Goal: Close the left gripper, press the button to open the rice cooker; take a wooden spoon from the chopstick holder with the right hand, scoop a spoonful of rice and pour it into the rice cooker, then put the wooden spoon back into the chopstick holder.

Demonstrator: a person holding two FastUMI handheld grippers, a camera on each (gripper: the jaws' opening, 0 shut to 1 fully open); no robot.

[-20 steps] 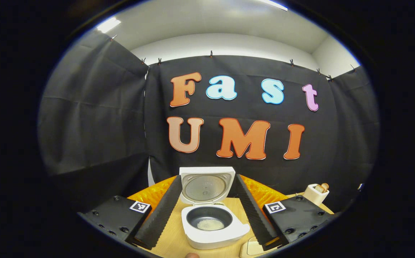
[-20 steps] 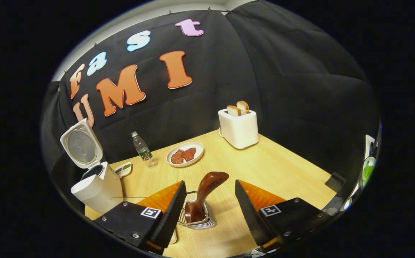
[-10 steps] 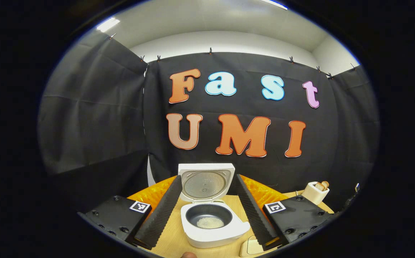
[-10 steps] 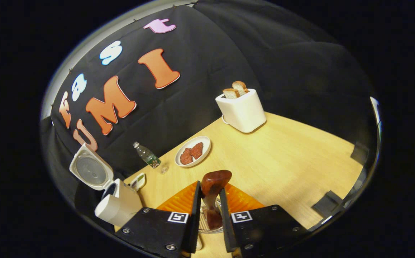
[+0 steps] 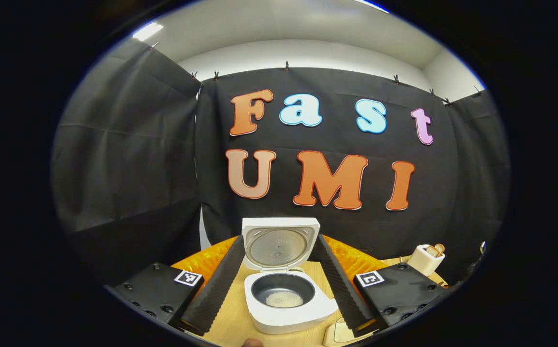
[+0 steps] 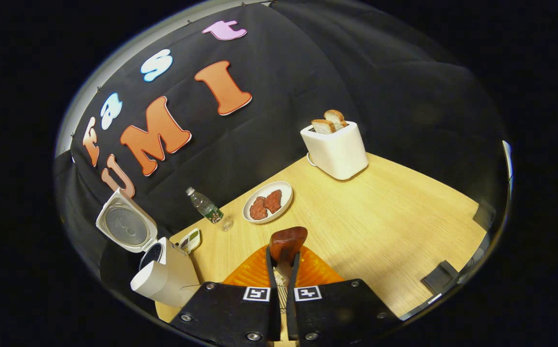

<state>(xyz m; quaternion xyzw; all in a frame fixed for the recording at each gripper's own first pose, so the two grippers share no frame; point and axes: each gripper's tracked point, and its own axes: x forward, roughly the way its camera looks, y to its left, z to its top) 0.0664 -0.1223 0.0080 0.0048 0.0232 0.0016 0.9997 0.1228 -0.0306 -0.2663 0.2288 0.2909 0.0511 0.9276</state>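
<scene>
Left gripper view: left gripper [image 5: 279,284] was spread wide at bottom centre, framing the rice cooker [image 5: 286,308], lid up, some rice inside.

Right gripper view: right gripper [image 6: 283,270] pinched the wooden spoon [image 6: 286,242] handle, bottom centre. Best to lift straight up, clear of the holder, then swing toward the rice cooker at lower left.

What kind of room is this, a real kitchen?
Probably a mock kitchen in a recording booth: black cloth walls surround a wooden table holding an open rice cooker, a toaster with bread, and a plate of food.
</scene>
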